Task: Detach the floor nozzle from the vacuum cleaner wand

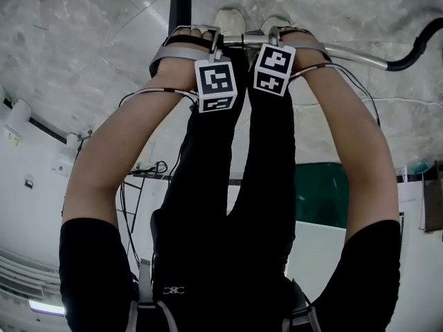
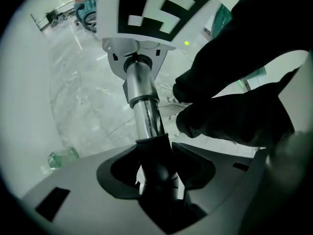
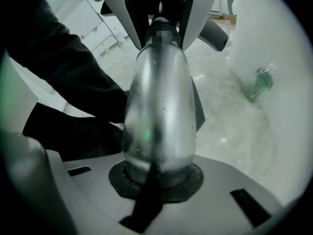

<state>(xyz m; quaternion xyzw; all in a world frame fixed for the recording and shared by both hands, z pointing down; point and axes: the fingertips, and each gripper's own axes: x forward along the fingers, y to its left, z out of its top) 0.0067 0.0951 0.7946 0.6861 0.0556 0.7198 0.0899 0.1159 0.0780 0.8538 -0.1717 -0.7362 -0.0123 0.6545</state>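
Pinching nozzle neck, left tongs; right tongs clamped on wand; legs alongside.

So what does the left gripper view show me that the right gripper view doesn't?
Only the left gripper view: the left gripper shut on the black sleeve that the chrome wand enters, close up, and the right gripper farther along with its marker cube. Only the right gripper view: the right gripper's jaws shut on the wand's tube, and the left gripper's white fingers ahead. Both: the wand, the marble floor, a green object lying on it, and the person's black trousers.
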